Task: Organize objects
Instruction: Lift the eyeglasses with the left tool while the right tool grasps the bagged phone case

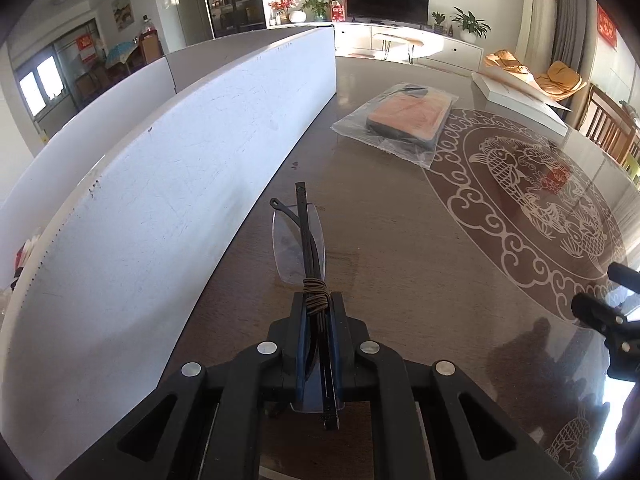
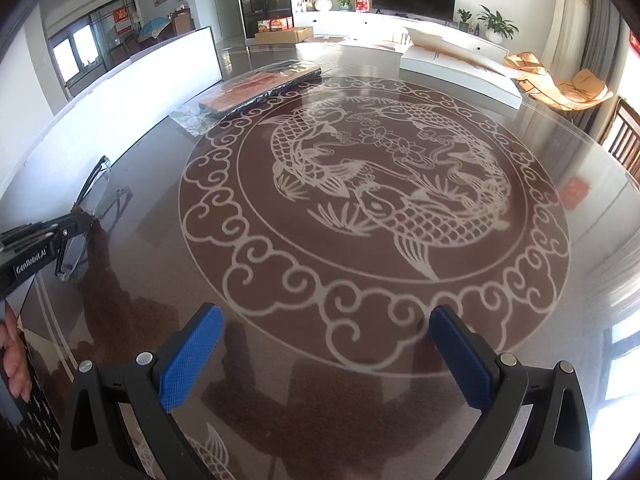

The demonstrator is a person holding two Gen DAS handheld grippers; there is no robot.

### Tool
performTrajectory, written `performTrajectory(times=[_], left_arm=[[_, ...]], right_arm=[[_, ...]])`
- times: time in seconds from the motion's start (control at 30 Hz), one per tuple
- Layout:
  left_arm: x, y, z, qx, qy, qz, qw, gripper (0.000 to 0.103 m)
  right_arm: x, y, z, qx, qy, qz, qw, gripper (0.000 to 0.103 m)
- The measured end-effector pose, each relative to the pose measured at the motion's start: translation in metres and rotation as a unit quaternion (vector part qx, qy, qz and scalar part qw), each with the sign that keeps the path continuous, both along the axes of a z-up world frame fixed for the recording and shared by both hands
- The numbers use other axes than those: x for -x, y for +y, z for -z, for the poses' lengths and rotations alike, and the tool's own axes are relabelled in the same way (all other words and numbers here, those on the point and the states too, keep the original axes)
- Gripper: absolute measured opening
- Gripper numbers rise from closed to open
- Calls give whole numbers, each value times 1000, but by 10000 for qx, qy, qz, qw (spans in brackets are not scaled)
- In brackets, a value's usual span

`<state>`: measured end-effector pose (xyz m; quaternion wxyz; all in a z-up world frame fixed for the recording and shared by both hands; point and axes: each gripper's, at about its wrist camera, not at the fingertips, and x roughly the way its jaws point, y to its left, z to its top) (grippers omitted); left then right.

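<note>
The left gripper [image 1: 317, 304] is clamped on the folded black-armed, clear-lensed glasses [image 1: 302, 240], held just above the glossy brown table [image 1: 400, 248] beside the white foam board [image 1: 160, 184]. Only the right wrist view shows the right gripper [image 2: 322, 354] gaping wide and empty over the carp medallion [image 2: 376, 196]. The bagged orange pad [image 1: 408, 118] lies farther off.

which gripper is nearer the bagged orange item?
Left. The left gripper, jaws shut on the glasses, sits ahead of the bagged orange item; the right gripper, jaws open, hangs farther back.
</note>
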<state>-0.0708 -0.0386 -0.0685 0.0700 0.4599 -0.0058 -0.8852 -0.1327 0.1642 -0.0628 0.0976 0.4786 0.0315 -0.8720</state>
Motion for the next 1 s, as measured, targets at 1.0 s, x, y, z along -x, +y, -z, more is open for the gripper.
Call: performTrajectory(times=[1.0], left_arm=[[2,-9,-3,-631,67,324,9975,10]], right_arm=[[115,-62,3,-293,-204,114,9993,78]])
